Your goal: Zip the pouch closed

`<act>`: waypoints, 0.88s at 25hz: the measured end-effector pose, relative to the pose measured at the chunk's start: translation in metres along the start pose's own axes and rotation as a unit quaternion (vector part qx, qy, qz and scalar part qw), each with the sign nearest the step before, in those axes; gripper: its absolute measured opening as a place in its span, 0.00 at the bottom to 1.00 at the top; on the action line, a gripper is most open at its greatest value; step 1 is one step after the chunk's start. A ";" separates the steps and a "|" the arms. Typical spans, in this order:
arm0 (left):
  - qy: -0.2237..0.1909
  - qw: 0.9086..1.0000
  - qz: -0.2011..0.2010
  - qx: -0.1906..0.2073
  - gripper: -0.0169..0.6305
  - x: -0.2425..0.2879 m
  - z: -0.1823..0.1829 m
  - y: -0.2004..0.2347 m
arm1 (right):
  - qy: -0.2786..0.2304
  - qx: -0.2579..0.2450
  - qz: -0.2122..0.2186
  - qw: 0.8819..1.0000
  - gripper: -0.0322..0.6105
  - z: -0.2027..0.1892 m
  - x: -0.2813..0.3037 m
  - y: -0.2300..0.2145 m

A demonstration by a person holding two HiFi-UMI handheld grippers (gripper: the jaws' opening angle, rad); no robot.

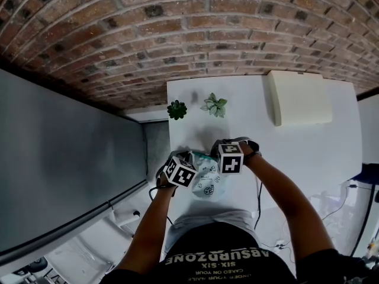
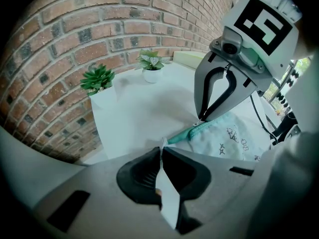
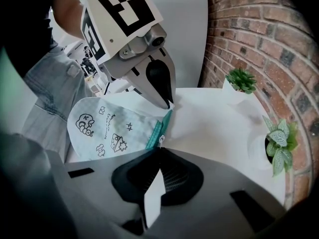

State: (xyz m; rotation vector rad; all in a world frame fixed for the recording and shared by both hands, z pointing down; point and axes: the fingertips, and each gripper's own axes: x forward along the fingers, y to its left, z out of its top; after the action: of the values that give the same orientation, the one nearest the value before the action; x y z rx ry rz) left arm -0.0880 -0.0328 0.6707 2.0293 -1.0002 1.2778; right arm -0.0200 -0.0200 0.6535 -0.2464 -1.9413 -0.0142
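A pale mint pouch [image 1: 207, 185] with cartoon prints lies on the white table [image 1: 296, 152] near its front edge. Its teal zipper [image 3: 158, 128] runs along the top seam. My left gripper [image 2: 162, 146] is shut on the pouch's corner at one end of the zipper. In the right gripper view that same gripper [image 3: 169, 103] pins the far end of the teal strip. My right gripper [image 3: 158, 144] is shut on the small metal zipper pull [image 3: 162, 138]. The left gripper view shows it [image 2: 202, 118] pinching the pull near the middle of the zipper [image 2: 192, 132].
Two small potted plants, one dark green [image 1: 176, 109] and one pale [image 1: 214, 105], stand at the table's back left by the brick wall [image 1: 177, 28]. A cream box [image 1: 299, 97] sits at the back right. The table's left edge [image 1: 169, 129] is close. Cables [image 1: 259, 200] hang at the front.
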 end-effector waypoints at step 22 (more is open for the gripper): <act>0.005 1.000 0.003 -0.012 0.05 -0.001 0.002 -0.003 | -0.007 0.010 -0.012 1.000 0.05 -0.002 -0.002 0.010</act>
State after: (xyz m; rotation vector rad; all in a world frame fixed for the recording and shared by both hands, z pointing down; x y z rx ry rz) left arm -0.0845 -0.0320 0.6688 2.0022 -1.0130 1.2710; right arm -0.0152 -0.0114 0.6513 -0.2104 -1.9570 -0.0089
